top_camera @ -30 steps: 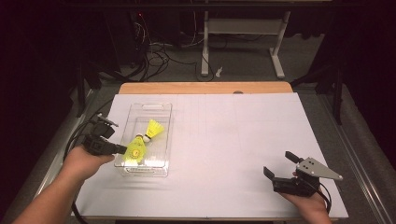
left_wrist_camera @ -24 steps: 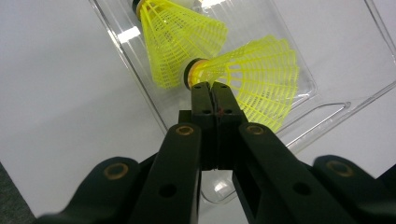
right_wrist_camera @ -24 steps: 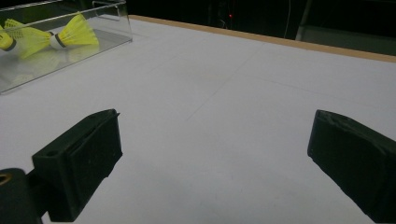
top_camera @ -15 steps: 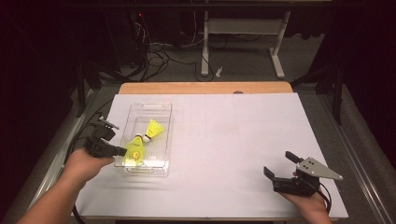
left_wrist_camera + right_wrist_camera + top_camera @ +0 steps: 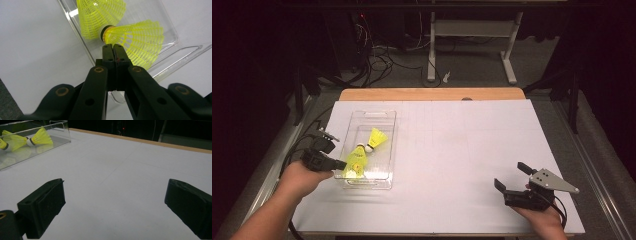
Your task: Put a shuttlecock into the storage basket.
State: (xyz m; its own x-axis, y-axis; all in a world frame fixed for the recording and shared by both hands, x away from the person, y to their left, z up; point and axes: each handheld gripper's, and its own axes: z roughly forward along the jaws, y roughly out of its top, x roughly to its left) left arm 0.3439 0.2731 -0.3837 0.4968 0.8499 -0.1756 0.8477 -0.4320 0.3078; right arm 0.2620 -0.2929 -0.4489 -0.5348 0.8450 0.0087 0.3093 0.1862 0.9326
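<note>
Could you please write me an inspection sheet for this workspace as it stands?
Surface: flat white table top, wooden edge at the far side.
Job's things: two yellow plastic shuttlecocks lying in a clear rectangular plastic tray at the left.
Clutter: nothing seen.
Grippers: left tool shut, tips at the tray's left wall beside the nearer shuttlecock; whether it pinches anything cannot be told. Right tool open, nothing between its jaws, near the table's front right.
Cables: black cable trailing from the left tool; loose wires on the floor behind.
Surroundings: dark room, white desk legs beyond the table.

Glossy clear plastic tray (image 5: 388,150), yellow mesh-plastic shuttlecocks (image 5: 140,40)
</note>
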